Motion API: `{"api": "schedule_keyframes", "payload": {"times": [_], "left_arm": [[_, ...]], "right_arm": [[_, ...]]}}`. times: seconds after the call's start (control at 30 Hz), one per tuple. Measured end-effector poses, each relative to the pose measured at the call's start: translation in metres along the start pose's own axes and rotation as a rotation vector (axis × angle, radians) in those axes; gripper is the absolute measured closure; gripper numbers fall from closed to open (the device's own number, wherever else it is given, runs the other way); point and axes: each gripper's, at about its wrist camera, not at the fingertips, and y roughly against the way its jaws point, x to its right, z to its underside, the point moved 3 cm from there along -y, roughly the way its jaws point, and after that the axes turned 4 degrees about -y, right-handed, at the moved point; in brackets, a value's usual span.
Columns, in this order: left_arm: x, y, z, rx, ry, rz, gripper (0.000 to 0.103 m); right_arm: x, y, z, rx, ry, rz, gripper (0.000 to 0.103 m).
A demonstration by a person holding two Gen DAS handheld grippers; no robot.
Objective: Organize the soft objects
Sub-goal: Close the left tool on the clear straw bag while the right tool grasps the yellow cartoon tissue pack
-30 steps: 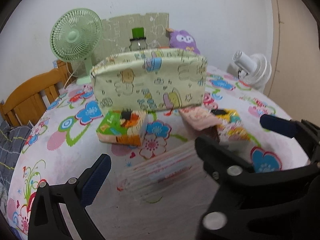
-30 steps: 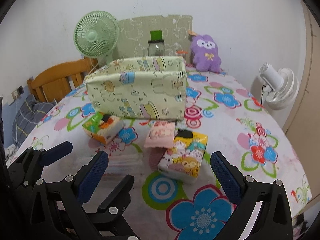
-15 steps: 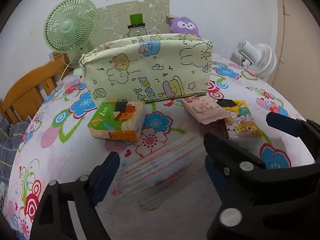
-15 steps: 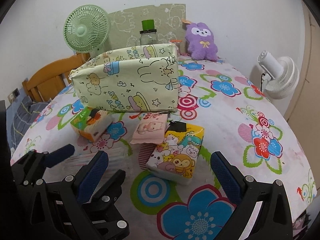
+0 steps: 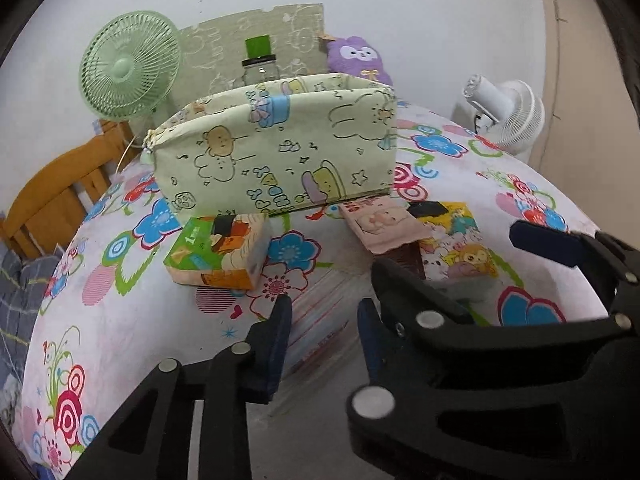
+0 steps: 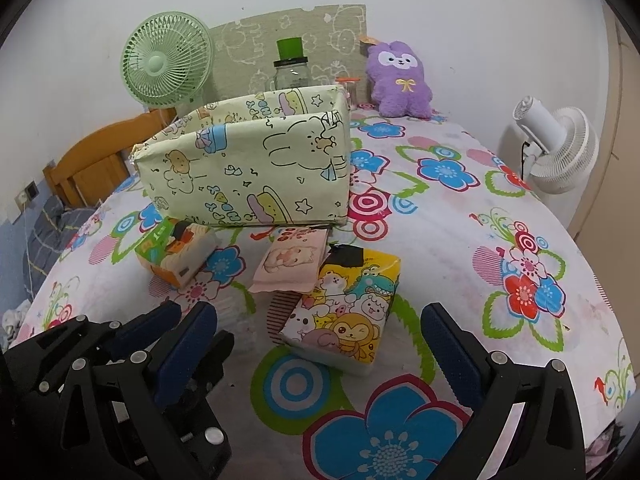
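A pale green cartoon-print fabric box (image 5: 276, 156) (image 6: 248, 168) stands open-topped mid-table. In front of it lie a green-orange tissue pack (image 5: 218, 250) (image 6: 176, 250), a pink tissue pack (image 5: 382, 226) (image 6: 290, 262), a yellow cartoon tissue pack (image 5: 456, 240) (image 6: 348, 308) and a flat clear pack with red stripes (image 5: 320, 320) (image 6: 234, 308). My left gripper (image 5: 324, 320) has its fingers closed around the clear pack. My right gripper (image 6: 320, 328) is open, low over the table with the yellow pack between its fingers.
A green desk fan (image 6: 168, 66), a jar with a green lid (image 6: 291, 66) and a purple plush toy (image 6: 400, 80) stand behind the box by the wall. A white fan (image 6: 556, 148) is at the right table edge. A wooden chair (image 5: 52, 200) is at left.
My left gripper's fingers have closed in from wide open onto the clear striped pack. Both grippers have moved closer to the packs and box.
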Motion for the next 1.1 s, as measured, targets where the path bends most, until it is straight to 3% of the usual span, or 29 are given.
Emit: {"api": "schedule_keyframes", "payload": {"times": [0.13, 0.2, 0.27, 0.3, 0.53, 0.6, 0.87, 0.97, 1.1], "left_arm": [[-0.003, -0.001, -0.003, -0.003, 0.031, -0.001, 0.07], [-0.002, -0.001, -0.002, -0.006, 0.021, 0.007, 0.06], [0.0, 0.0, -0.001, -0.013, -0.005, 0.001, 0.038], [0.001, 0.0, 0.0, -0.013, -0.013, -0.005, 0.035], [-0.003, -0.003, 0.008, -0.028, -0.046, -0.018, 0.029], [-0.005, -0.005, 0.007, -0.03, -0.038, -0.003, 0.033], [0.003, -0.003, -0.001, -0.034, 0.003, 0.027, 0.066], [0.005, -0.005, -0.002, -0.042, 0.016, 0.039, 0.069], [0.007, -0.007, -0.002, -0.052, 0.009, 0.02, 0.069]], "right_arm": [[0.001, 0.001, -0.002, 0.004, -0.004, -0.003, 0.0], [0.002, 0.002, -0.003, 0.007, -0.01, -0.007, 0.0], [0.003, 0.003, -0.004, 0.008, -0.014, -0.01, 0.0], [0.003, 0.003, -0.004, 0.007, -0.016, -0.014, 0.0], [0.002, 0.0, 0.0, -0.01, -0.024, -0.01, 0.0], [0.001, -0.001, 0.001, -0.017, -0.024, -0.009, 0.0], [0.001, -0.01, -0.001, -0.033, -0.004, 0.032, 0.0], [0.005, -0.014, 0.0, -0.051, -0.011, 0.012, 0.0], [0.013, -0.025, 0.001, -0.099, -0.054, -0.02, 0.015]]}}
